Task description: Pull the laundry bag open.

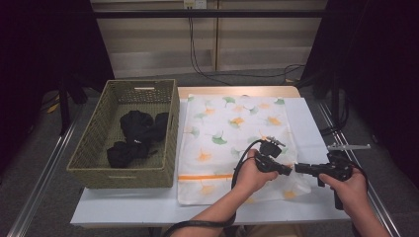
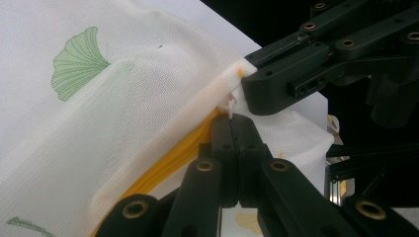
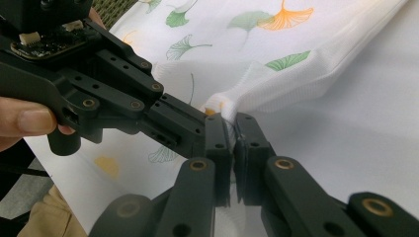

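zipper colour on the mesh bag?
Orange-yellow, on the white leaf-print mesh bag; the zipper shows best in the left gripper view.

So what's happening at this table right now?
A person holds a gripper in each hand. The left gripper and right gripper are both shut on the same corner of a white leaf-print mesh bag with an orange zipper, lifting it slightly. Beside it, a woven basket holds dark clothes.
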